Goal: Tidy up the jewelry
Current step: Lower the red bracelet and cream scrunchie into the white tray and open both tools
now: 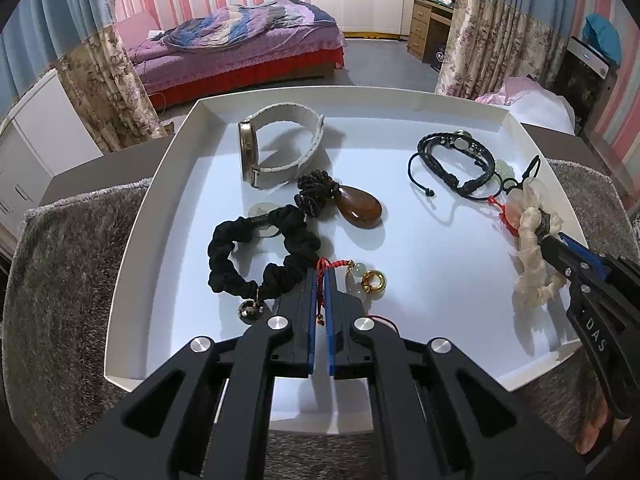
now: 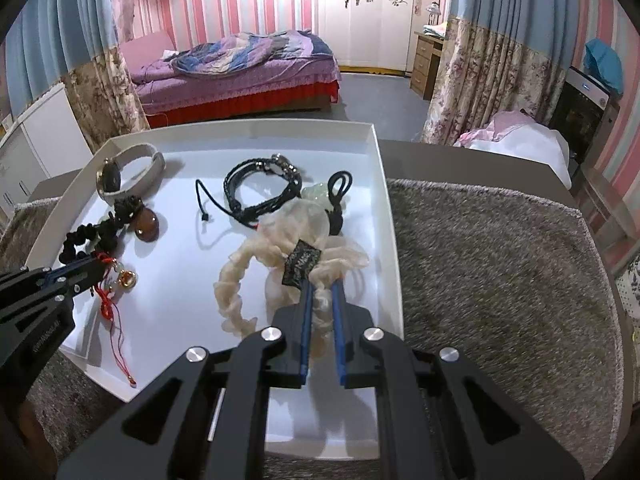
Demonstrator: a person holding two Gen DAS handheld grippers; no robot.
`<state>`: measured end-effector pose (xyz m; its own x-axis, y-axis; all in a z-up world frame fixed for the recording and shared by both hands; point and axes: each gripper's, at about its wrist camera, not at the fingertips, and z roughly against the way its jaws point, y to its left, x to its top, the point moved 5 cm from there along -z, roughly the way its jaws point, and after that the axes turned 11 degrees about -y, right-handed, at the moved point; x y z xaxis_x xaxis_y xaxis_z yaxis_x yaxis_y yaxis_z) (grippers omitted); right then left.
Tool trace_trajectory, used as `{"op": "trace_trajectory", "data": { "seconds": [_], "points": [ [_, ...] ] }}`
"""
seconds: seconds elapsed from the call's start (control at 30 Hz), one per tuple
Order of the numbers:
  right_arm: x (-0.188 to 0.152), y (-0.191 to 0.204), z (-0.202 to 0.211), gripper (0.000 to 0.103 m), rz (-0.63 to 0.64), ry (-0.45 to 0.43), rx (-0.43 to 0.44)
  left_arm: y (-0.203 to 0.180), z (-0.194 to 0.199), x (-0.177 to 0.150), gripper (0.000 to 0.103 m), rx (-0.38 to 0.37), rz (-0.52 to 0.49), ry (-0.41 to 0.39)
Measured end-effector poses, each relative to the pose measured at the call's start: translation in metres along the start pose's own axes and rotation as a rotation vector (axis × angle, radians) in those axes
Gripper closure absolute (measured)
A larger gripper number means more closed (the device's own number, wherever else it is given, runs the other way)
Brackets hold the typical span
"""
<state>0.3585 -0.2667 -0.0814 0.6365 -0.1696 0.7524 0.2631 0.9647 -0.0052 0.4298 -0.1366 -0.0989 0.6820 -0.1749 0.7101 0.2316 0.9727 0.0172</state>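
A white tray holds the jewelry. My left gripper is shut on a red cord that carries pale jade beads and a gold ring. A black scrunchie lies just left of it. My right gripper is shut on a cream scrunchie with a black label; it also shows in the left wrist view. A watch with a white strap, an amber pendant and a black braided bracelet lie further back.
The tray sits on a grey fuzzy mat. A jade charm on a black cord lies near the tray's right wall. A bed and curtains stand beyond the table.
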Motion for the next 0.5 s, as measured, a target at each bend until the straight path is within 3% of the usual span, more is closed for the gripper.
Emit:
{"op": "trace_trajectory", "data": {
  "seconds": [0.37,0.43,0.5],
  "points": [
    [-0.0033,-0.0019,-0.0045,0.09,-0.007,0.013,-0.003,0.0007,-0.0088,-0.0037,0.101,-0.009,0.005,0.021],
    [-0.0014,-0.0034,-0.0033,0.09,-0.017,0.006,0.001,0.001,-0.0087,-0.0037,0.096,-0.011,0.007,0.022],
    [0.0005,-0.0052,-0.0013,0.09,-0.028,0.004,0.006,0.001,-0.0073,-0.0037,0.076,-0.007,0.007,0.017]
  ]
}}
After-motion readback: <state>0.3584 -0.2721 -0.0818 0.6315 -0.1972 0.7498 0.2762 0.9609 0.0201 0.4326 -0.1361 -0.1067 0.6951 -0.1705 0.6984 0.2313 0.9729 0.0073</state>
